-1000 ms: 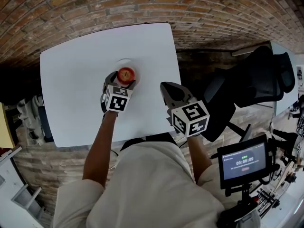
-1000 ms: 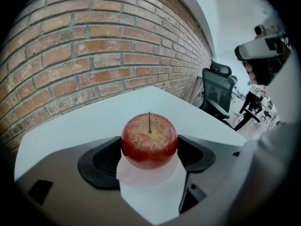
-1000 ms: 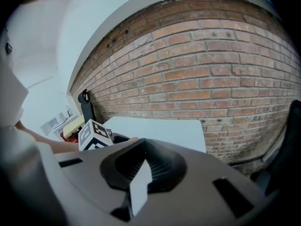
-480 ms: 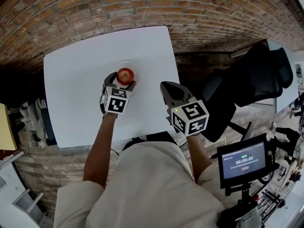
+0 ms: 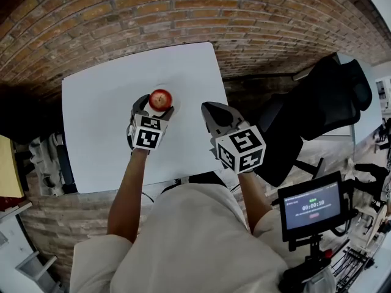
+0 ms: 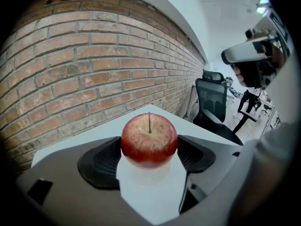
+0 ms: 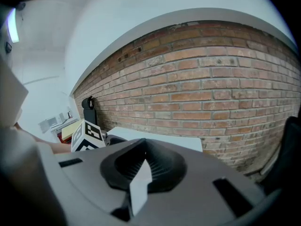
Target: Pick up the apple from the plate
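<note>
A red apple [image 5: 160,98] with a short stem sits between the two black fingers of my left gripper [image 5: 157,104], which is shut on it over the white table [image 5: 98,121]. In the left gripper view the apple [image 6: 149,141] fills the gap between the pads [image 6: 101,161], with white surface showing below it. Only a faint rim of the white plate [image 5: 162,86] shows just beyond the apple. My right gripper [image 5: 211,110] hovers near the table's right front corner, away from the apple. Its jaws meet at the tips with nothing in them [image 7: 142,149].
A brick wall [image 5: 183,11] runs along the table's far edge. To the right of the table stands a black office chair [image 5: 324,102]. A screen on a stand [image 5: 311,206] is at the lower right. Shelving and clutter lie at the left [image 5: 43,157].
The apple looks slightly larger and sits off the plate's middle, still in my left gripper. The head view has shifted down the table a little. The right gripper has barely moved.
</note>
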Available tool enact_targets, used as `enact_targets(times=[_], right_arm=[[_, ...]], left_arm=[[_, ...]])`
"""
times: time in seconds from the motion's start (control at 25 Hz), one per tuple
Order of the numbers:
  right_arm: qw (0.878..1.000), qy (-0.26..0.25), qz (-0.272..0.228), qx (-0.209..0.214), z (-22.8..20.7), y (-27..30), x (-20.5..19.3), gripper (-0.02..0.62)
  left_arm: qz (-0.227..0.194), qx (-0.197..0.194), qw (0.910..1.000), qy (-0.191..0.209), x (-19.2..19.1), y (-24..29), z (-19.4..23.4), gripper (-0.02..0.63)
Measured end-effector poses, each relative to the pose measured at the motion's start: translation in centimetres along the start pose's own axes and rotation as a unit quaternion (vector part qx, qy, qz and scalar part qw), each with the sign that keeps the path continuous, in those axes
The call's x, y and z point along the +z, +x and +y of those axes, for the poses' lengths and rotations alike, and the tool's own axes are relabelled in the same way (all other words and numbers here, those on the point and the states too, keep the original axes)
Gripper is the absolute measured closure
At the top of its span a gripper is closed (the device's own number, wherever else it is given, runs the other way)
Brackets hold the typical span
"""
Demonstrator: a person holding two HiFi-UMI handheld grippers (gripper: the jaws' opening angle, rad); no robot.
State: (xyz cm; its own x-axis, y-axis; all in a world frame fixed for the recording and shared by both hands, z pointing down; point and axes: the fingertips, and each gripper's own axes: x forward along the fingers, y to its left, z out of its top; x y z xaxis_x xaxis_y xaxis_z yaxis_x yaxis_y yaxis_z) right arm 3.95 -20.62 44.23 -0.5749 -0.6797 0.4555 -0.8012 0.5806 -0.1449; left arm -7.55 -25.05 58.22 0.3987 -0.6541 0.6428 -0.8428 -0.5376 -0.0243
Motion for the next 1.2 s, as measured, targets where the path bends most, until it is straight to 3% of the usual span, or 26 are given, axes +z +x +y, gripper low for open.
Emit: enact_targets(times=[0.4,1.2], right_arm=[[1.000,-0.010,-0.023,0.003,2.1,-1.2,2.0,0.592],[0.995,-0.050,-0.068,0.047,5.5,-1.8,6.4,0.592]], left_arm=[[-0.023,0.022,0.9995,0.008,1.1,-4.0,0.4,0.229],[-0.113,0.062,0.9916,0.016,6.5,-12.5,0.3,0.229]])
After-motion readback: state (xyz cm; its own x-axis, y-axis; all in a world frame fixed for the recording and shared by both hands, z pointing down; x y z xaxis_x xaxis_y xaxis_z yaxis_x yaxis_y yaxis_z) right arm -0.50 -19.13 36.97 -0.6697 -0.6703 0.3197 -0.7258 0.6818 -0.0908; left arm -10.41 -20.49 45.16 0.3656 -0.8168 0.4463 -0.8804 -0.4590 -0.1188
